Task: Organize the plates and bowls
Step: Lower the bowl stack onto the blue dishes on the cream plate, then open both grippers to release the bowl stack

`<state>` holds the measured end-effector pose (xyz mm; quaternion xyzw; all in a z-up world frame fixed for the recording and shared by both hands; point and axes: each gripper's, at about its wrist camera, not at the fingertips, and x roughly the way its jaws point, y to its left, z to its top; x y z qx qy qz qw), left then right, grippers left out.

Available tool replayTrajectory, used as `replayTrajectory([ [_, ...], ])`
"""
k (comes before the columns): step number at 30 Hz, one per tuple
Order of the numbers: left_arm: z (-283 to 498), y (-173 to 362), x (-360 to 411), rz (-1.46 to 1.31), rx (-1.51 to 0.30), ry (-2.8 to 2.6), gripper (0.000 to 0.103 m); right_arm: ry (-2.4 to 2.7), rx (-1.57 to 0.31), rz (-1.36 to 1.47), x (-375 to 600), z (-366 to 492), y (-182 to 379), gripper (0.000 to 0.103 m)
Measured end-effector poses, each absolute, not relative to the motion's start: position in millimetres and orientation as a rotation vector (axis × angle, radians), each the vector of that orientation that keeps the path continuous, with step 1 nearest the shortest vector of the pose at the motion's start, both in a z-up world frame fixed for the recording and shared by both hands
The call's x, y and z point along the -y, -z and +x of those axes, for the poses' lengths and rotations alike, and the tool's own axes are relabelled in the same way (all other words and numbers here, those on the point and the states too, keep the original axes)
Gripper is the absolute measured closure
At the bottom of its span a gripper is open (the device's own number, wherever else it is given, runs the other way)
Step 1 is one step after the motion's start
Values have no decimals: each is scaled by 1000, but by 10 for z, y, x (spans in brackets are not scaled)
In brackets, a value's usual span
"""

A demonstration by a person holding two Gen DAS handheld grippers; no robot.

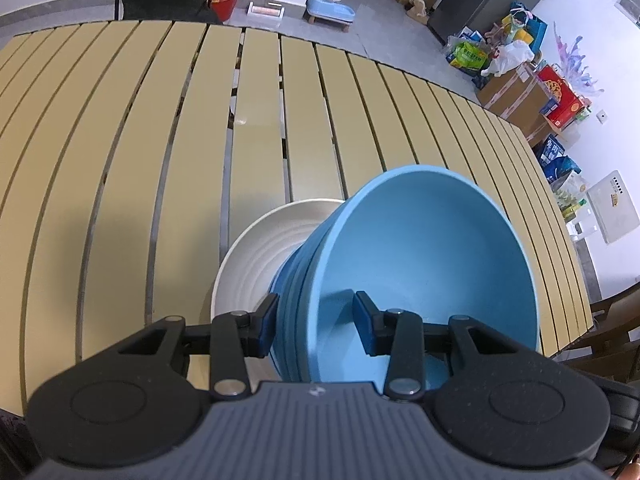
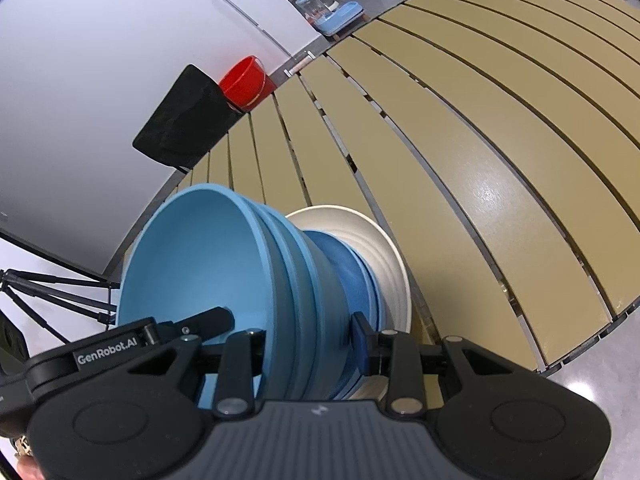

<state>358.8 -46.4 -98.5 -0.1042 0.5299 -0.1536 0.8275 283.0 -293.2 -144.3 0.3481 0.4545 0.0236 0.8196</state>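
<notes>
Left gripper [image 1: 316, 326] fingers clamp the blue bowl stack's [image 1: 420, 256] rim; right gripper [image 2: 308, 340] fingers likewise.

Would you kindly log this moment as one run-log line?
left gripper: shut on blue bowl stack | right gripper: shut on same stack | cream plate beneath | slatted table

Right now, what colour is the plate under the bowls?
Cream plate, ridged; clearest in the left wrist view.
</notes>
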Motion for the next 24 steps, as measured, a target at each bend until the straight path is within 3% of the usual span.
replayTrajectory([
  [10,3644,1063,510,-222,-1141,329,63,-39,-979,743,2939,2929,1518,71],
  [17,3598,1058,552,-218,-1133,343,46,-52,-961,764,2960,2881,1504,65],
  [20,3560,999,537,-214,-1105,343,31,-49,-943,755,2962,2852,1454,60],
  [24,3470,880,499,-222,-1060,347,25,-57,-915,749,2956,2802,1380,55],
])
